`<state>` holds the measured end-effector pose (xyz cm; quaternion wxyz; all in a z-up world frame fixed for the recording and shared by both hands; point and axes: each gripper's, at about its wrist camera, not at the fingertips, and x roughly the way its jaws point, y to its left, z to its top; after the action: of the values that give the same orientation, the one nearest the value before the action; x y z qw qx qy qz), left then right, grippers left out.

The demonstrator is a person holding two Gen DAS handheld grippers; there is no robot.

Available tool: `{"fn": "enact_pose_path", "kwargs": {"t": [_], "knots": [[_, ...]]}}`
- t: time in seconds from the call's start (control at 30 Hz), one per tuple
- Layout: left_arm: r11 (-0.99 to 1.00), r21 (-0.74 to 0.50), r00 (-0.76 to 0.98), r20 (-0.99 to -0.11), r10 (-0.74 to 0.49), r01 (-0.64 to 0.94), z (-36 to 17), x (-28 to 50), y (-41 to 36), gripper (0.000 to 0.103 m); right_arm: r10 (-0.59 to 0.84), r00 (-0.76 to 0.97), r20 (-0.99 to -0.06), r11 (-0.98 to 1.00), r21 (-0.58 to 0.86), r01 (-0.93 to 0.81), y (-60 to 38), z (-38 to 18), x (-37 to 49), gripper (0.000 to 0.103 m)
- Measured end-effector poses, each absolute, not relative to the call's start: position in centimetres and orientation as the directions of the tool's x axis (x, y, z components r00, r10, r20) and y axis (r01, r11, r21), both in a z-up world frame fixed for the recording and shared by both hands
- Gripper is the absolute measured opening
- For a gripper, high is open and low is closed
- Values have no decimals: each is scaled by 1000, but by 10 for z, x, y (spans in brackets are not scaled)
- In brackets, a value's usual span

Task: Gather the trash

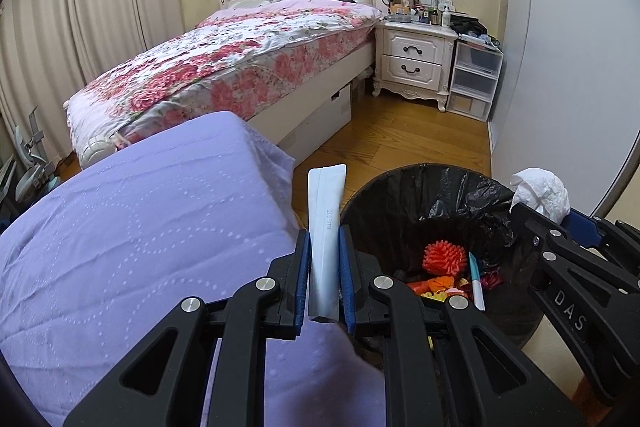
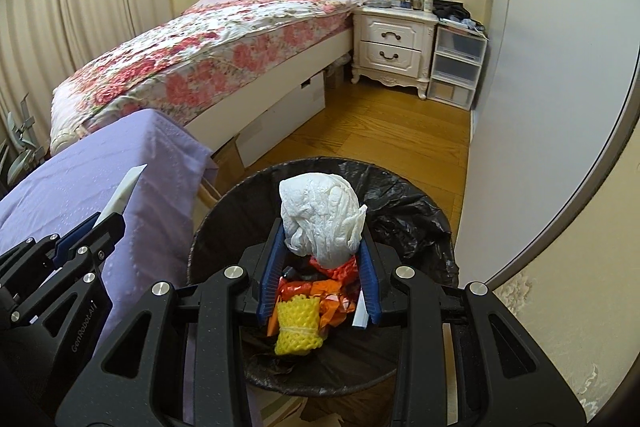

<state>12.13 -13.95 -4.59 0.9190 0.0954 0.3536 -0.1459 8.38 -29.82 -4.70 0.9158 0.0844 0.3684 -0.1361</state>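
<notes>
Left tool (image 1: 325,259), foreground, clenched on a flat white sachet (image 1: 326,223) held over the lilac-covered bench (image 1: 140,219), just beside the bin. Right tool (image 2: 320,259) grasping a crumpled white tissue (image 2: 320,217) directly above the black-lined trash bin (image 2: 404,211), which contains orange and yellow wrappers (image 2: 298,323).

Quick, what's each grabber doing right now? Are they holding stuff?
Left gripper: shut on the white packet, beside the bin.
Right gripper: shut on the crumpled tissue, over the bin.
</notes>
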Motion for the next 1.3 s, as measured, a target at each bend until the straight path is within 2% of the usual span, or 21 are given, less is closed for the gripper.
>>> {"fn": "enact_pose_path", "kwargs": {"t": [0.13,0.2,0.27,0.4,0.47,0.6,0.73,0.83,1.3], "knots": [[931,99,706,-682,-193,350,-50,127,-153,19,-193,679,-708,939,67,337,-309,-55,89,36],[929,108,700,-689,-186,354,-53,129,-156,25,-198,676,-709,937,65,343,-311,-57,90,45],[930,109,696,-694,-182,352,-55,130,-156,49,-212,675,-707,933,58,355,-312,-58,90,50],[937,99,702,-689,-179,335,-53,129,-151,59,-228,671,-706,926,56,373,-316,-59,87,54],[941,103,713,-681,-170,323,-50,128,-149,69,-239,671,-702,922,52,383,-317,-58,85,59],[946,114,729,-667,-155,305,-45,126,-143,73,-250,678,-692,919,50,391,-316,-55,80,69],[954,113,741,-657,-138,278,-41,119,-130,76,-253,682,-686,922,42,384,-310,-52,71,72],[962,109,742,-660,-120,252,-40,111,-117,78,-245,687,-684,929,37,369,-303,-51,63,79],[979,93,786,-612,-86,180,-20,56,-62,82,-229,748,-623,951,21,309,-257,-21,16,85]]}}
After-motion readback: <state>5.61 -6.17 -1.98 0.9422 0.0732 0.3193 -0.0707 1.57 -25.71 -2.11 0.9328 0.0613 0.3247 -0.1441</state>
